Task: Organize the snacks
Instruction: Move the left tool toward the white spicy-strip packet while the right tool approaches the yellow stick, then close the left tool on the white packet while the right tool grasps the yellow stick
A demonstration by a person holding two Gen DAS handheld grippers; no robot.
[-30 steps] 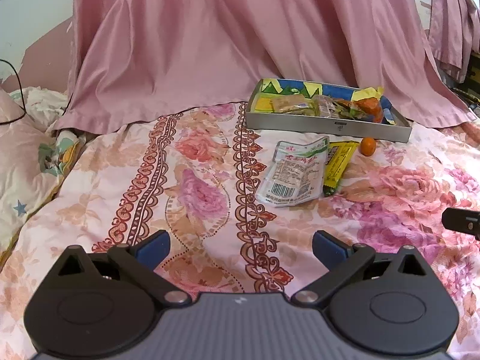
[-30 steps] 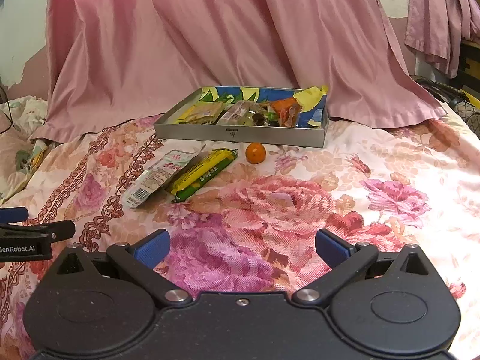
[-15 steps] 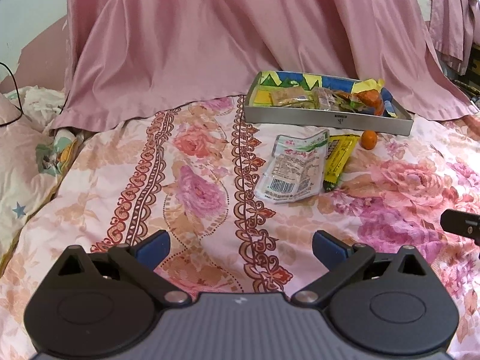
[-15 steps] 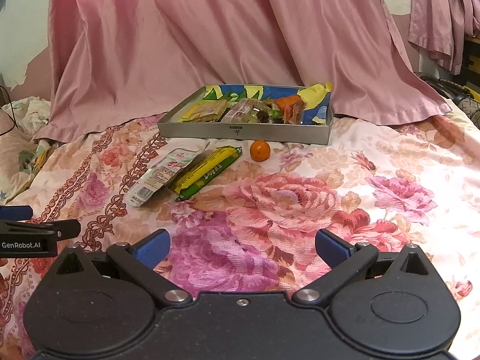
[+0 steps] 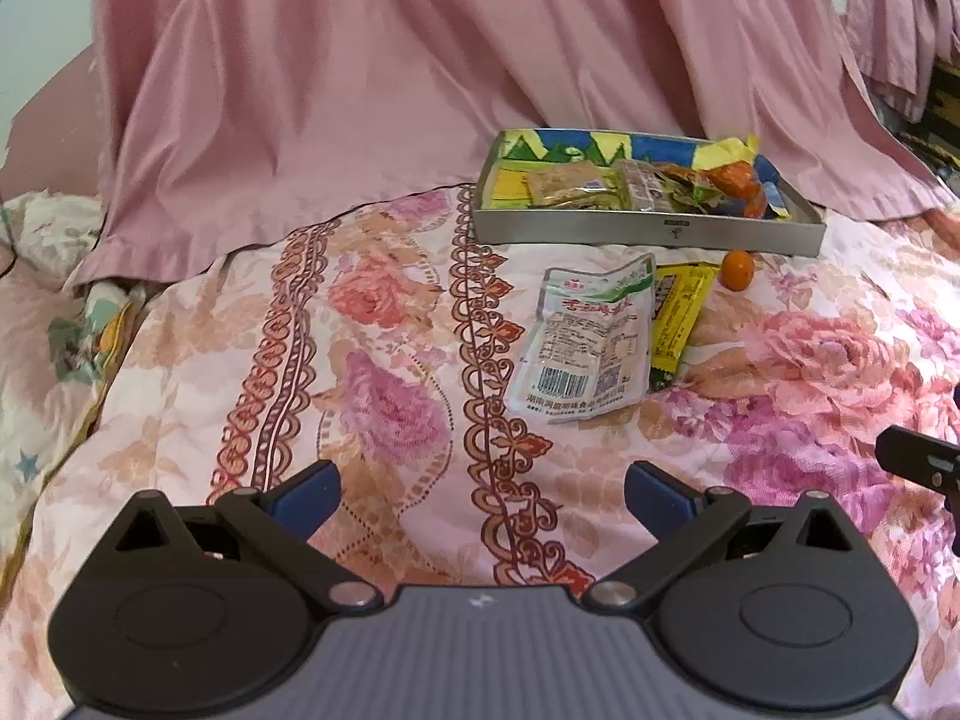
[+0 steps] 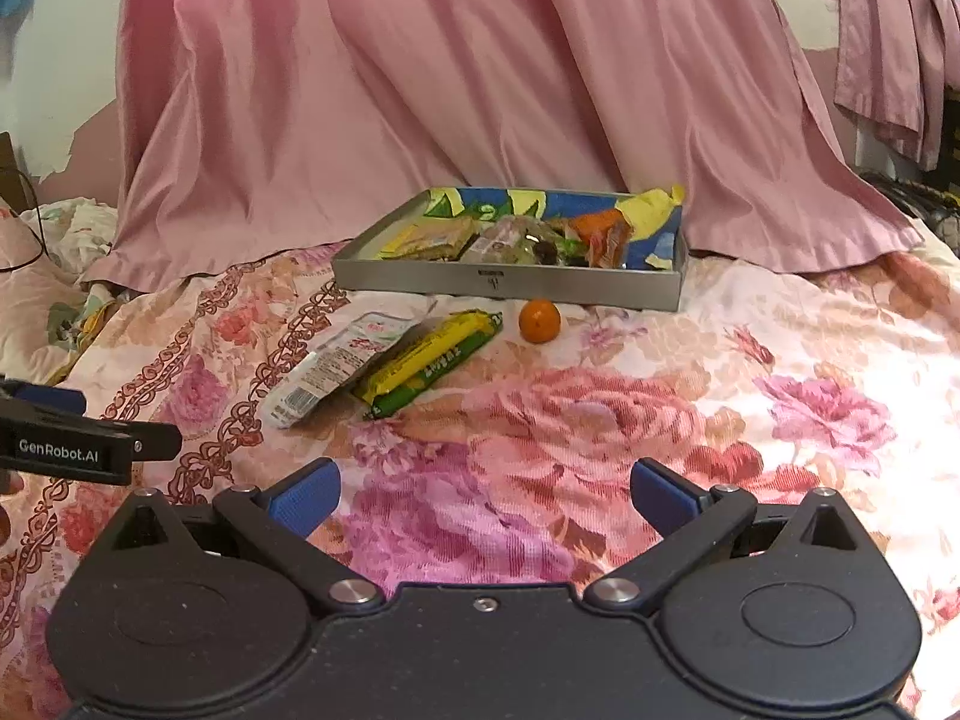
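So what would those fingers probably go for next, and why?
Probably the left gripper eases forward to the white snack packet. Its fingers are spread and empty, and that packet lies loose on the bedspread straight ahead, overlapping the yellow bar, outside the tray.

Pink floral bedspread (image 6: 600, 420); pink curtain (image 6: 420, 90); orange fruit (image 6: 539, 320); grey tray (image 6: 510, 282).

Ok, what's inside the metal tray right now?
The metal tray holds a loose pile of wrapped snacks over a blue-and-yellow lining. An orange packet lies at its right. Whatever lies beneath the pile is hidden.
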